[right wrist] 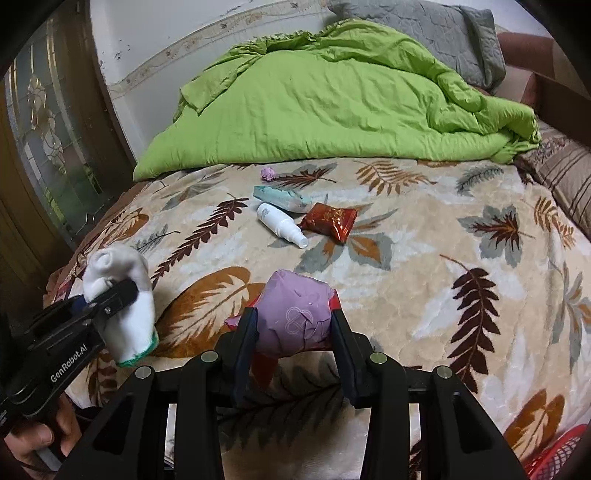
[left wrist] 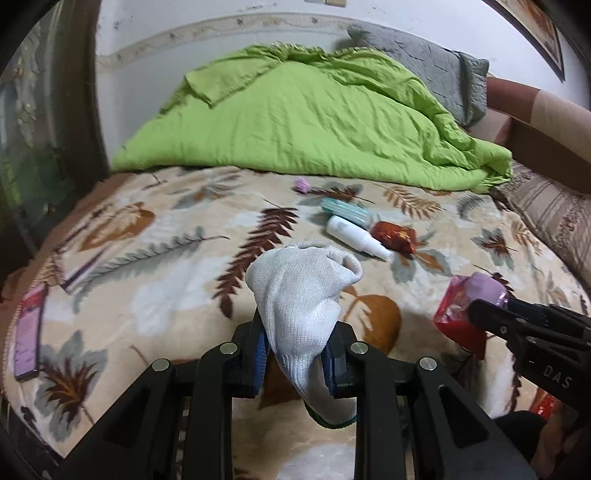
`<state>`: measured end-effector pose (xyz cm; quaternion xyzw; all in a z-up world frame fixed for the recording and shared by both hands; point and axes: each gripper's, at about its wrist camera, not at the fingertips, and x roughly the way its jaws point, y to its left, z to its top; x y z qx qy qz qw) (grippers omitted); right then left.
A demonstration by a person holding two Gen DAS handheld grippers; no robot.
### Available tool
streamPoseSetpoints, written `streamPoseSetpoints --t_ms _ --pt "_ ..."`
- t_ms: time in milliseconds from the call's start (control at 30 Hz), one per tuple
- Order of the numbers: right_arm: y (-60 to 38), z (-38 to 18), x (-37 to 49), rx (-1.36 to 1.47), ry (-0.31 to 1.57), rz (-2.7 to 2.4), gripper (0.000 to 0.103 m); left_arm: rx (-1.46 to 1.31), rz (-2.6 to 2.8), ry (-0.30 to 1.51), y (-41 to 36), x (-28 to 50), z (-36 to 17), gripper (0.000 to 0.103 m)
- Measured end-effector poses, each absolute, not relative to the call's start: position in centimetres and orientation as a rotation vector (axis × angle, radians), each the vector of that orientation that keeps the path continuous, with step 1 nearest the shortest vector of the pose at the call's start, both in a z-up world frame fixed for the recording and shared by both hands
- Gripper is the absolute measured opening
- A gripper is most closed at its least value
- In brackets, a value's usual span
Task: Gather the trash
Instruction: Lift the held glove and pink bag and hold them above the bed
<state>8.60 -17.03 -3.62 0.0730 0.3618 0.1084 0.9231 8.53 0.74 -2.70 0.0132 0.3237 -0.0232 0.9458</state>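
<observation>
My left gripper [left wrist: 295,354] is shut on a white knitted glove [left wrist: 301,295] and holds it above the bed; it shows at the left of the right wrist view [right wrist: 118,295]. My right gripper [right wrist: 293,332] is shut on a crumpled purple and red wrapper [right wrist: 295,317], also seen at the right of the left wrist view [left wrist: 465,306]. Farther on the leaf-patterned blanket [right wrist: 424,236] lie a white spray bottle [right wrist: 280,223], a teal packet [right wrist: 282,197], a red snack packet [right wrist: 328,221] and a small purple paper ball [right wrist: 268,173].
A bunched green duvet [right wrist: 314,99] and grey pillow [right wrist: 443,33] fill the far half of the bed. A wooden glass-panelled door [right wrist: 48,122] stands at the left. A purple phone [left wrist: 27,339] lies at the bed's left edge. A red mesh basket [right wrist: 557,458] is at the lower right.
</observation>
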Motion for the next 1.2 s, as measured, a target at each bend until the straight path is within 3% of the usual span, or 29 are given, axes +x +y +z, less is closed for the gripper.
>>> streamPoseSetpoints --t_ms 1200 --pt "-17.57 -4.13 9.00 0.171 0.765 0.203 0.043 0.068 -0.038 0.650 -0.07 8.28 -3.08 0.023"
